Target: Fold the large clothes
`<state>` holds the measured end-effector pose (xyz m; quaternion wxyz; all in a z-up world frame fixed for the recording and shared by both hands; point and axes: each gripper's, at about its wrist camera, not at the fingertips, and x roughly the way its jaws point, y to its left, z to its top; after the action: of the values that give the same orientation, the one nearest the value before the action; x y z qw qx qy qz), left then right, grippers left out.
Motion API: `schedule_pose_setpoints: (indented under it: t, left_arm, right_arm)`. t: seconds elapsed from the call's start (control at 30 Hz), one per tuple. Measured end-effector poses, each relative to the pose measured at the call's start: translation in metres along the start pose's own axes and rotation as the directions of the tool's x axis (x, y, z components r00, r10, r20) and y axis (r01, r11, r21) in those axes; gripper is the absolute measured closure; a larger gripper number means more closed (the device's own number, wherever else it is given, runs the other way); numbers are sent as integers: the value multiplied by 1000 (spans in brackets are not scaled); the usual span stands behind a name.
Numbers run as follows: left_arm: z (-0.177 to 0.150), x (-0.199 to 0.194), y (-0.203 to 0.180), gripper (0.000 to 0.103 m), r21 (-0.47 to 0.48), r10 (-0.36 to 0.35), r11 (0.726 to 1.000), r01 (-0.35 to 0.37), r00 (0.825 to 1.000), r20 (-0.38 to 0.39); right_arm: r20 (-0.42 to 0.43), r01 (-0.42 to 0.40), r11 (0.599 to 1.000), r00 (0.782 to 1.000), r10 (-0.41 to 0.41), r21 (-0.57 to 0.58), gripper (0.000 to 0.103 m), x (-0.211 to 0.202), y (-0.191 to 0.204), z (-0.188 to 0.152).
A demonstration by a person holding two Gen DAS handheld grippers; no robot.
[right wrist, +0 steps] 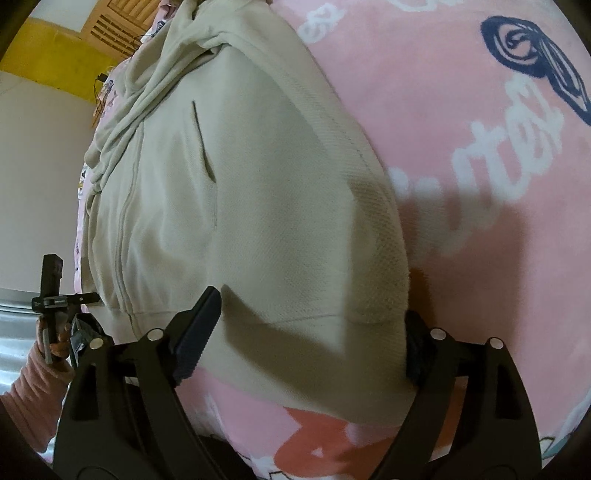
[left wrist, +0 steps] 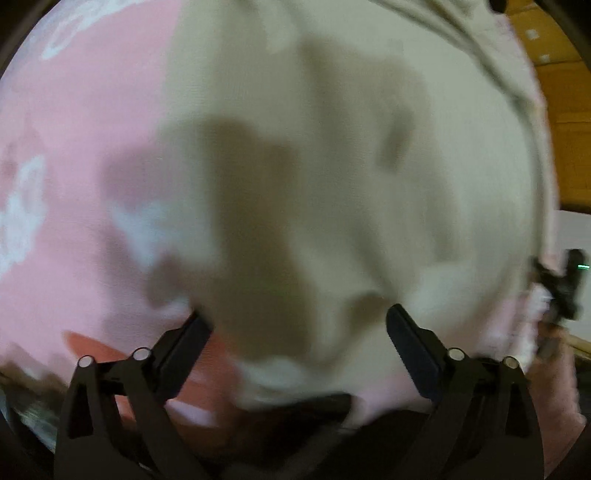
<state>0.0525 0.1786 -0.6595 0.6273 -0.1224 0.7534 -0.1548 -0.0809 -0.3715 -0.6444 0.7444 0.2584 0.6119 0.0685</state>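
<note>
A beige zip-up jacket (right wrist: 258,206) lies spread on a pink printed blanket (right wrist: 461,147). In the right wrist view my right gripper (right wrist: 314,306) is open, its jaws straddling the jacket's lower right hem corner, just above the cloth. The left wrist view is blurred: the beige jacket (left wrist: 332,166) fills the middle, the pink blanket (left wrist: 74,184) lies to its left. My left gripper (left wrist: 295,317) is open and empty over the jacket's bottom hem. The left gripper also shows in the right wrist view (right wrist: 55,295), held in a hand at the jacket's left edge.
The pink blanket carries white lettering (right wrist: 517,155) and a dark blue figure (right wrist: 543,55). A white wall (right wrist: 37,166), a yellow band (right wrist: 55,59) and wooden slats (right wrist: 118,26) lie beyond the far left edge. An orange surface (left wrist: 565,129) lies to the right.
</note>
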Motion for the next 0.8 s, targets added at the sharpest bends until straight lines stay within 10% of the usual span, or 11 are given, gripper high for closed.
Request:
schedule_pose_setpoints:
  t: [0.1, 0.2, 0.33, 0.8]
  left_arm:
    - [-10, 0, -17, 31, 17, -25, 1000, 25, 1000, -10]
    - [-9, 4, -11, 88, -48, -34, 998, 34, 999, 1]
    - [-6, 2, -2, 90, -102, -92, 990, 96, 995, 45]
    - [29, -130, -26, 92, -164, -248, 947, 276, 954, 169]
  right_arm:
    - [4, -23, 999, 1000, 23, -36, 24, -2, 15, -4]
    - [-4, 24, 993, 1000, -25, -113, 50, 5, 34, -8]
    - [-13, -55, 992, 998, 54, -114, 76, 7, 44, -6]
    - [128, -317, 906, 948, 292, 279, 79, -86, 85, 64]
